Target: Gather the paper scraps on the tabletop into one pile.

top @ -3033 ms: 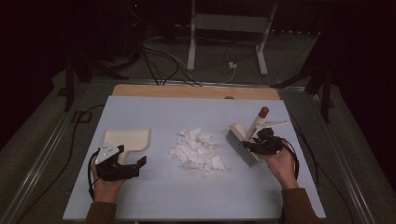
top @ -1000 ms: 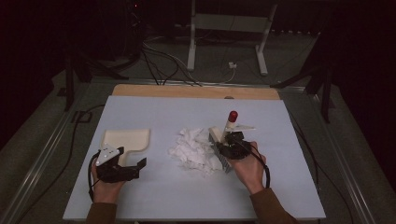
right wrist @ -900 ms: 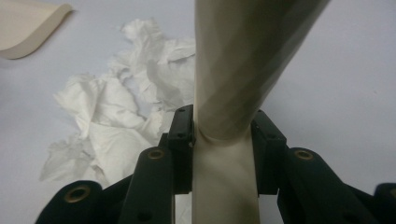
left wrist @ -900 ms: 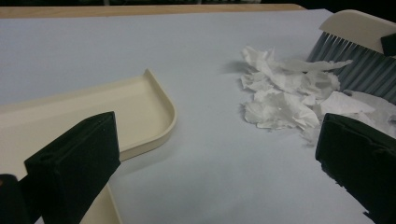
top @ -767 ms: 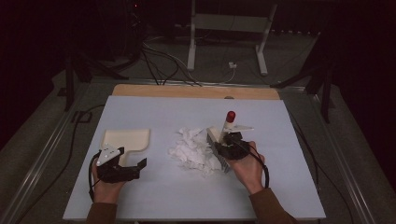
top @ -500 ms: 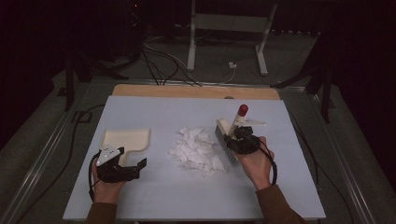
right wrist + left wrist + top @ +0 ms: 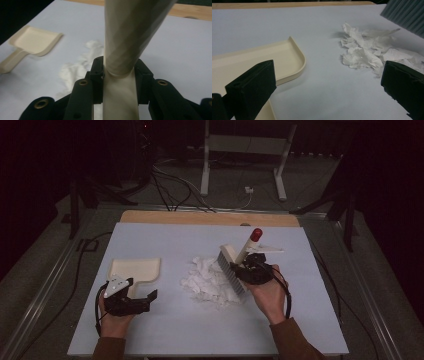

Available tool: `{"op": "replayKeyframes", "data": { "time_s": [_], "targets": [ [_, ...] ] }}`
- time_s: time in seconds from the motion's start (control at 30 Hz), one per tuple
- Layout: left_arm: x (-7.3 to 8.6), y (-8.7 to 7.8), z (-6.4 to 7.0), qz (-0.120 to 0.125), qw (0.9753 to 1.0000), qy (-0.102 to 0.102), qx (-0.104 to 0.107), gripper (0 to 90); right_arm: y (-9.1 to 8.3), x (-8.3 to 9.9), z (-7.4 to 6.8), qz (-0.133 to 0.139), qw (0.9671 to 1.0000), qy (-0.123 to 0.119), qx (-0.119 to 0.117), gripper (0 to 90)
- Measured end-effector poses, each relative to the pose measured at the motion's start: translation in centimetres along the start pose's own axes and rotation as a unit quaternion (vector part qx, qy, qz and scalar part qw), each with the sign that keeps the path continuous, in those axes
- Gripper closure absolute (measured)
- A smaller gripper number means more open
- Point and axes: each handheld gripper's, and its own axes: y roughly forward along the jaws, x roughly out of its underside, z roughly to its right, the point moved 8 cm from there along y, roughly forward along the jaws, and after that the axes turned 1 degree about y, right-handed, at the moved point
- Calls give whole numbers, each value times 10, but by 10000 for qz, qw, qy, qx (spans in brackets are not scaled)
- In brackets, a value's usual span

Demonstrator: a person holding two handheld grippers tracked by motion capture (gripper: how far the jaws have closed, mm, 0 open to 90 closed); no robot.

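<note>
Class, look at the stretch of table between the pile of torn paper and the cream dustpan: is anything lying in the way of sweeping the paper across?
Nothing visible does. Bare table lies between the paper scraps and the dustpan. The brush, clamped in the right gripper, stands on the pile's far side; the left gripper stands open at the dustpan's handle.

- The pile of paper scraps (image 7: 210,282) lies on the table (image 7: 200,335), near its middle; it serves as the landmark
- The dustpan (image 7: 136,270) lies flat on the table to the left of the pile, well apart from it; its handle points toward the person's side
- The left gripper (image 7: 142,299) rests left of the pile and nearer the person, at the dustpan's handle
- The brush (image 7: 232,270) stands just right of the pile, bristles at its right edge; its handle rises up and away behind
- The right gripper (image 7: 248,270) sits right of the pile, around that handle
</note>
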Motion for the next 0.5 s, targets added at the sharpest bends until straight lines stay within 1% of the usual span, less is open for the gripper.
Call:
{"op": "replayKeyframes", "data": {
  "time_s": [0.07, 0.13, 0.2, 0.33, 0.5],
  "targets": [
    [0, 0, 0, 1, 10000, -4, 1, 7, 3, -1, -10, -25, 10000, -57, -78, 674],
    [0, 0, 0, 0, 10000, -6, -1, 7, 7, -2, -22, -49, 9997, -83, -208, 674],
    [0, 0, 0, 5, 10000, -7, -5, 7, 11, -2, -31, -61, 9995, -120, -278, 674],
    [0, 0, 0, 15, 10000, -15, -9, 7, 19, -3, -52, -100, 9987, -128, -490, 674],
    [0, 0, 0, 10, 10000, -7, -9, 7, 32, -1, -69, -156, 9978, -121, -627, 674]
  ]
}}
